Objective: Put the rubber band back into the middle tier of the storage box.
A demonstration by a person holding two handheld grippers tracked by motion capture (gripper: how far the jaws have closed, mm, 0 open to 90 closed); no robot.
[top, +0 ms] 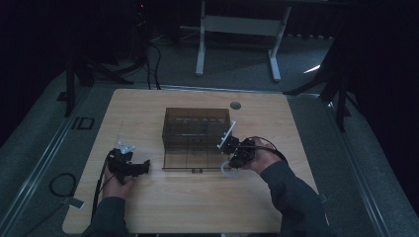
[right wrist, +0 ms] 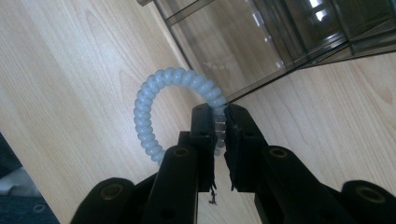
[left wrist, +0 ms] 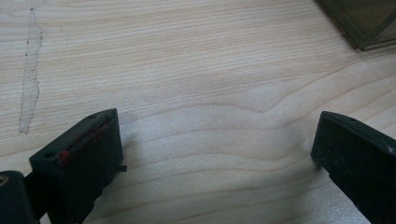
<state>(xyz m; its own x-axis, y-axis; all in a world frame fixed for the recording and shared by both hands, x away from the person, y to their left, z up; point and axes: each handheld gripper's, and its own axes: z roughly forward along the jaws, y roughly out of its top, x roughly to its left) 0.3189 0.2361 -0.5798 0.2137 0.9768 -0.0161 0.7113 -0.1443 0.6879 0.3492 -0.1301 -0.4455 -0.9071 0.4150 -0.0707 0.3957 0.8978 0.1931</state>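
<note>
Presently catalogued: one wooden table (top: 197, 207), one smoked-plastic box, one coiled ring, two hand-held grippers.

Organizer box (top: 196, 133): dark translucent plastic with inner dividers, standing mid-table; its near panel appears folded down flat onto the wood, probably to give access from the person's side.

Coil ring (right wrist: 154, 100): pale blue-white spiral loop, likely a hair tie or wrist coil; held at the box's near right corner, just beside the clear wall. In the high view it shows as a small pale arc (top: 226, 169) under the gripper.

Right gripper (right wrist: 220, 140): jaws drawn narrow and pinching one side of the coil ring, so the rest of the loop hangs free ahead of the tips; the grip on the edge probably leaves the loop free to drop into a compartment. Seen from above at (top: 236, 150).

Left gripper (left wrist: 215, 154): jaws spread wide, nothing between them, low over bare wood to the left of the box; judged to be idle. Seen from above at (top: 129, 165).

Hard to make out: the room is dim; the box's contents cannot be told through the tinted walls; the pinched part of the coil is hidden between the jaws; whether the loop rests on the table or hangs clear cannot be told.
</note>
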